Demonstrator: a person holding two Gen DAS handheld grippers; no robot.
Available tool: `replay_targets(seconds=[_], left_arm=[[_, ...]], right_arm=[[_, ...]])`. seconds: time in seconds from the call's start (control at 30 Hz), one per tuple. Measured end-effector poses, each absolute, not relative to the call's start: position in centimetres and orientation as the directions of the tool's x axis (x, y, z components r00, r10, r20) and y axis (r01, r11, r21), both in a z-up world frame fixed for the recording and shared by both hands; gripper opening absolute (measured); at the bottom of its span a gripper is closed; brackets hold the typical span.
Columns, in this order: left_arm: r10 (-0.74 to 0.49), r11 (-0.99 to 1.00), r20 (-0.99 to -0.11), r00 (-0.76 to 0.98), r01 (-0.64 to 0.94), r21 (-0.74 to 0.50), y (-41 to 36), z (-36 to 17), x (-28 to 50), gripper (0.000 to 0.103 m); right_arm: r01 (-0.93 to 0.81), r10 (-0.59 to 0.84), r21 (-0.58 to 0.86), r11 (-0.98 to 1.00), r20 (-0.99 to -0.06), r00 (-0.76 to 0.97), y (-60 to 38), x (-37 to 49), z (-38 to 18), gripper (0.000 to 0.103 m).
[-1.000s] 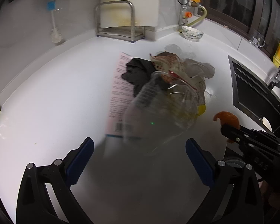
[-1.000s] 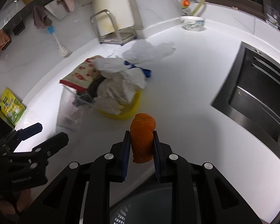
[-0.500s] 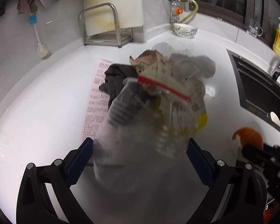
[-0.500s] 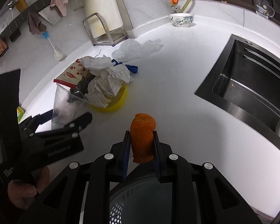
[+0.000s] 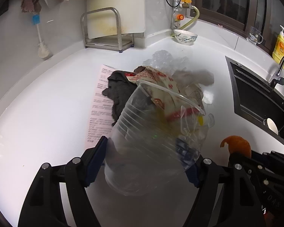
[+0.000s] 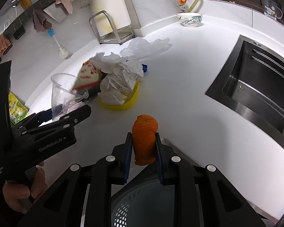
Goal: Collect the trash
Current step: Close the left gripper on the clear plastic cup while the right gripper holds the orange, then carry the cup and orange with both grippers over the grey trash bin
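Left gripper jaws closing around clear plastic cup low on its wall, so the cup stays upright. Right gripper clamps orange peel between its pads, perforated bin right beneath for the drop.

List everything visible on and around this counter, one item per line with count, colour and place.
clear plastic cup: 1, transparent, between the left claw's pads
orange peel: 1, orange, pinched in the right claw
snack wrapper: 1, red and cream, over the cup's rim
crumpled paper: 1 wad, white, in the yellow bowl
yellow bowl: 1, mid-counter
plastic bag: 1, clear, behind the pile
dark cloth: 1, grey, on the printed sheet
printed sheet: 1, pinkish, flat on the counter
patterned bowl: 1, white, back corner
sink: 1, steel, at the right
perforated bin: 1, grey, below the right claw
left claw: closing around the cup
right claw: shut
hand: 1, holding the left claw
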State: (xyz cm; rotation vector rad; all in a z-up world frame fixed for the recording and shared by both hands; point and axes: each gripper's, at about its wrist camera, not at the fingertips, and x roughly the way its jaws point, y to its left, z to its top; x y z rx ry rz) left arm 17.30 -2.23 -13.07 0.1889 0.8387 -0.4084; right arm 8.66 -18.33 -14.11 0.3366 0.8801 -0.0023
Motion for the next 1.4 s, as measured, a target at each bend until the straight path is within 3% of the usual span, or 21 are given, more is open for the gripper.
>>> replay_targets(seconds=[0.77, 1.07, 1.4], left_arm=[[-0.174, 0.959, -0.76, 0.627, 0.281, 0.012, 2.3, -10.0, 10.4, 0.068], [-0.176, 0.962, -0.775, 0.607, 0.271, -0.006, 0.7, -9.5, 5.3, 0.068], [-0.21, 0.953, -0.814, 0.542, 0.298, -0.047, -3.1, -11.2, -0.2, 0.068]], right_arm=[[0.009, 0.207, 0.278, 0.96, -0.736, 0.644, -17.8, 4.4, -11.2, 0.022], [-0.052, 0.232, 0.257, 0.965, -0.745, 0.626, -18.8, 0.2, -10.2, 0.022], [-0.056, 0.236, 0.249, 0.967, -0.791, 0.565, -21.4, -4.9, -13.0, 0.022]])
